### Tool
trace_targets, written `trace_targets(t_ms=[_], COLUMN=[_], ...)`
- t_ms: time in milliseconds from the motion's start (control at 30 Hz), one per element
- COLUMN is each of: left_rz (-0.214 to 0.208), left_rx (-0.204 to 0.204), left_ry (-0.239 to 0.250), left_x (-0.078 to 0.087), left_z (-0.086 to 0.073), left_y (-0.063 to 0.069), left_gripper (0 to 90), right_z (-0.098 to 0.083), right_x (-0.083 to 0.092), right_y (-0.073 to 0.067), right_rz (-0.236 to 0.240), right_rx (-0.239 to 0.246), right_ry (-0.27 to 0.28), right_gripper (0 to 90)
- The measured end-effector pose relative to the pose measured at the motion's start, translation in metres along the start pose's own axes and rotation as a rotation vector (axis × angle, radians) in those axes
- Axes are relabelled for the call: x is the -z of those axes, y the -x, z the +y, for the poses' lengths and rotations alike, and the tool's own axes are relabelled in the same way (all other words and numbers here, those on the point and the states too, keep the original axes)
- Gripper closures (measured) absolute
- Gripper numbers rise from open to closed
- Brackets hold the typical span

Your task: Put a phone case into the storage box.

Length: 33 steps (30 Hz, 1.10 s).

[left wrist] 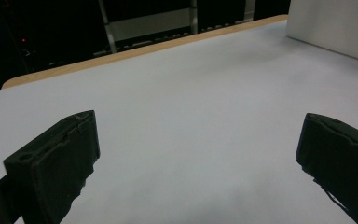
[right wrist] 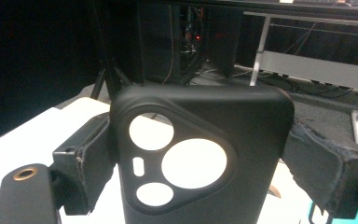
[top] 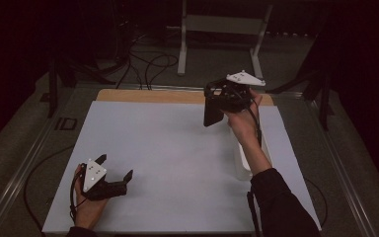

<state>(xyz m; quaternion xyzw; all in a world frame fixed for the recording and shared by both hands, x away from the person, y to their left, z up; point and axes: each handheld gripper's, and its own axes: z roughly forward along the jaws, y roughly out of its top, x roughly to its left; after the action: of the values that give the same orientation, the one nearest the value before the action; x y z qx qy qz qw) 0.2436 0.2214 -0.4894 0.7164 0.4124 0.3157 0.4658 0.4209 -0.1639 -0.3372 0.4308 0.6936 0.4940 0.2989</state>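
Note:
A black phone case [right wrist: 205, 154] with three round camera cut-outs and a small slot is clamped between the jaws of my right gripper [right wrist: 200, 154]. In the high view the right gripper [top: 216, 109] is raised above the far right part of the white board [top: 177, 148], and the phone case [top: 211, 114] hangs down from it. My left gripper [top: 116, 170] lies low near the front left of the board, jaws wide apart. In the left gripper view the left gripper [left wrist: 198, 144] has nothing but bare white board between its jaws.
A white box [top: 243, 165] lies on the board under the person's right forearm; the box [left wrist: 335, 25] also shows at the upper right of the left gripper view. A wooden table edge [top: 148, 95] runs along the far side. Cables and a metal frame [top: 217, 29] stand on the floor beyond.

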Motion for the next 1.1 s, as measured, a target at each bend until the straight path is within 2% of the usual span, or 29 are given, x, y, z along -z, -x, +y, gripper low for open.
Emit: trace_targets(t_ms=[333, 1100], left_rz=[0.002, 0.003], left_rx=[0.0, 0.002], left_ry=[0.001, 0.003], left_x=[0.0, 0.0], left_z=[0.0, 0.0], left_y=[0.0, 0.0], left_gripper=[0.0, 0.0], right_z=[0.0, 0.002], right_x=[0.003, 0.007], right_y=[0.019, 0.042], right_rz=[-0.037, -0.124], right_rx=[-0.046, -0.058], right_ry=[0.001, -0.005], right_gripper=[14.1, 14.1])
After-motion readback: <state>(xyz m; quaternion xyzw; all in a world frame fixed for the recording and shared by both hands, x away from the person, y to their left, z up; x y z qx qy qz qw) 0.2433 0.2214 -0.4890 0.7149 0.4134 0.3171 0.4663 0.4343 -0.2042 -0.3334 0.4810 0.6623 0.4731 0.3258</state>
